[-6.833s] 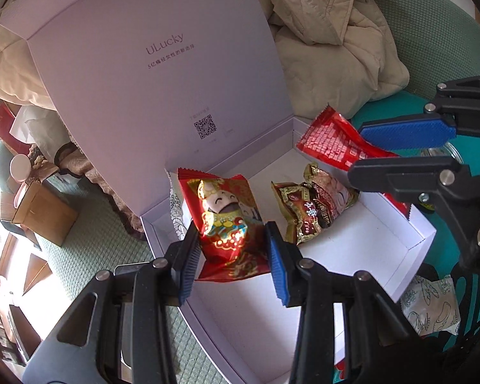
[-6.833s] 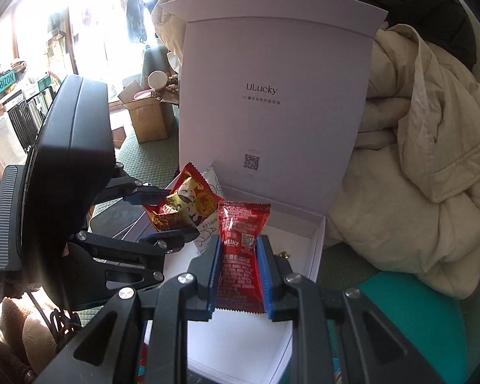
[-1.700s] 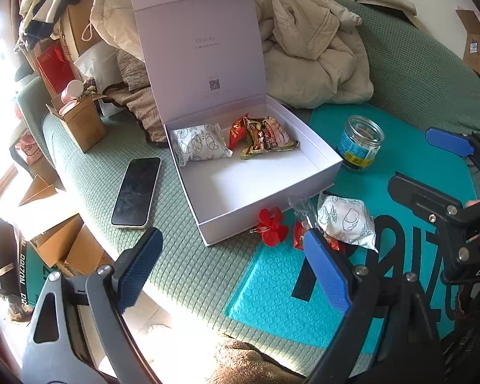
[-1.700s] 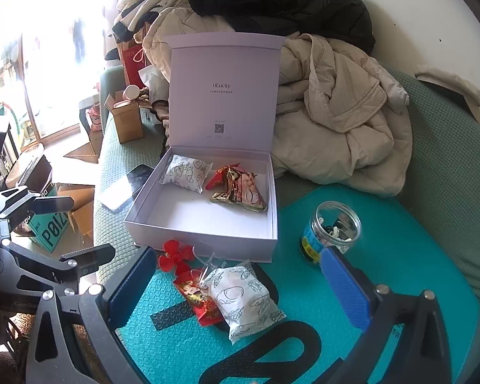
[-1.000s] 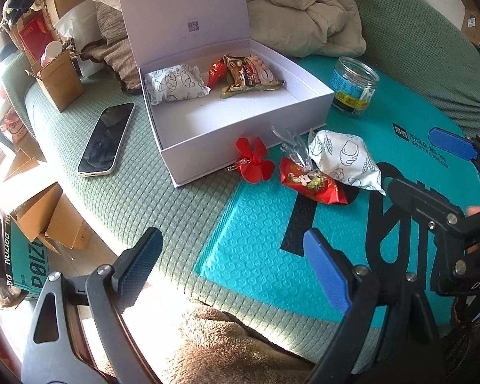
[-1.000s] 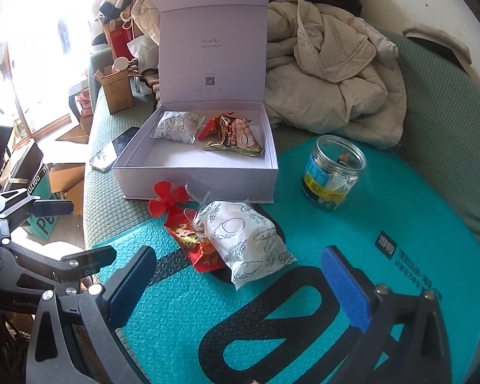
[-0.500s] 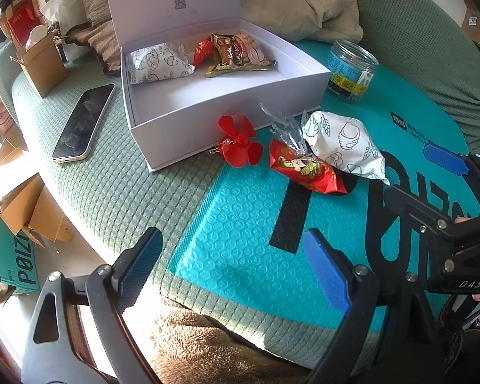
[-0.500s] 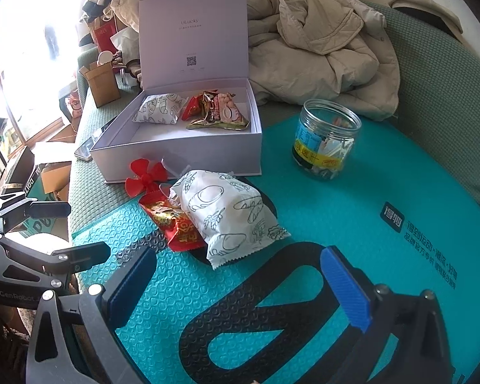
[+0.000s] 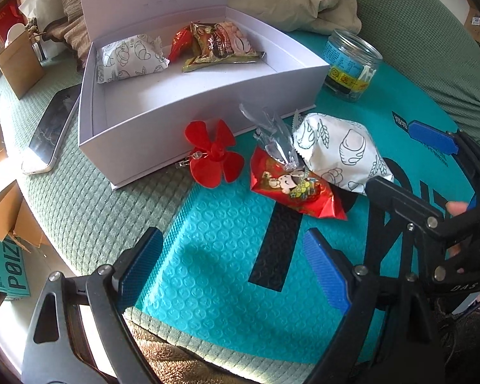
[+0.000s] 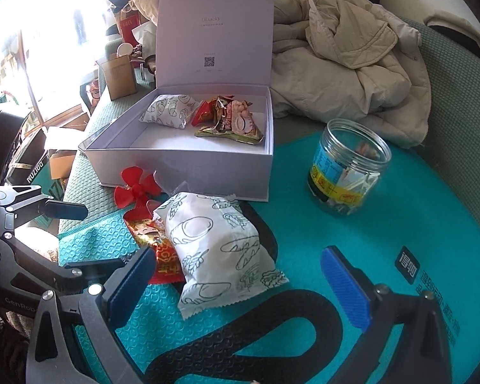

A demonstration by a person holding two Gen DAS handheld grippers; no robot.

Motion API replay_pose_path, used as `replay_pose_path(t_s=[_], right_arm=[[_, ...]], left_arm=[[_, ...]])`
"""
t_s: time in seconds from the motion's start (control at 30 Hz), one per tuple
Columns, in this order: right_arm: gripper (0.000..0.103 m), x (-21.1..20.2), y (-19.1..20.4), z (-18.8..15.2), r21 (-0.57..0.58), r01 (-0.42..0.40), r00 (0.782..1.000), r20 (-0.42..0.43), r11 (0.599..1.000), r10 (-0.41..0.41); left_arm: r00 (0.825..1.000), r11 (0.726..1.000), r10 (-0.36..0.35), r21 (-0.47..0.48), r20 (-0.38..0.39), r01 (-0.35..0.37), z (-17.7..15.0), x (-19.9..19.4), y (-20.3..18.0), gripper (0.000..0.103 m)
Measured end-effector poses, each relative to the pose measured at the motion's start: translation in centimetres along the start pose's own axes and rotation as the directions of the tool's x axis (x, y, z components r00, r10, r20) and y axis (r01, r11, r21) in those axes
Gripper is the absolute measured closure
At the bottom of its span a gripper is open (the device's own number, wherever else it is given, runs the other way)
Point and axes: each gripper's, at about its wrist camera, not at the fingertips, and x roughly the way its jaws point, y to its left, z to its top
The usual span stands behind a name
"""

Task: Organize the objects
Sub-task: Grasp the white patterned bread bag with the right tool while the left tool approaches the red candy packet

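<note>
Blue-padded fingers of the left gripper stand wide apart with nothing between them, hanging over a teal bubble mat spread on a green quilted cover. The right gripper, also spread wide and empty, points at the near corner of a white bread packet lying on the mat just ahead of its fingers.

Tucked partly under that packet is a red snack packet with a cartoon figure. A crumpled clear wrapper rests on it, and a red plastic propeller lies just beside it, against the front wall of the box.

The white box sits open, its lid standing upright at the back. Along the far side of the box lie a second bread packet, a small red packet and a brown snack packet, the last two overlapping. The near half of the box floor is bare.

To the right of the box, a lidless clear jar with a blue and yellow label stands on the mat; its contents are hard to make out, possibly paper slips. A phone lies on the cover to the left of the box, and a beige jacket is heaped behind.
</note>
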Motion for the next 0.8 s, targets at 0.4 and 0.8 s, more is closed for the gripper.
replay_pose_path(t_s=[0.4, 0.8], right_arm=[[0.034, 3.2, -0.9, 0.5, 0.027, -0.169, 0.983, -0.075, 0.985, 0.170], [0.040, 0.9, -3.4, -2.2, 0.102, -0.086, 0.993, -0.076, 0.991, 0.094]], left_arm=[[0.999, 1.000, 0.020, -0.017, -0.033, -0.020, 0.8, 1.6, 0.7, 0.014], [0.999, 0.998, -0.020, 0.055, -0.025, 0.022, 1.8, 2.4, -1.7, 0.014]])
